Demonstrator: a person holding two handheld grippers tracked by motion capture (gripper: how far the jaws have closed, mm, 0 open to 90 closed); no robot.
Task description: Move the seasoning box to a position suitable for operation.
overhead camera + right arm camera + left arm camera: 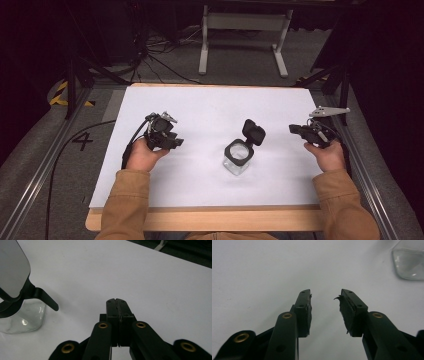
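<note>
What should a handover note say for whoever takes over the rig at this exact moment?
Left gripper: jaws open, nothing between them, over the white sheet left of the jar.
Right gripper: jaws shut and empty, at the sheet's right edge, clear of the jar.
Glass jar: upright near the sheet's middle, between the two grippers. Its black hinged lid is flipped open and stands up behind the mouth, attached to the black collar.
Done: the lid stands open; neither gripper touches the jar.
Left: probably steady the jar with one gripper and work the lid with the other.
</note>
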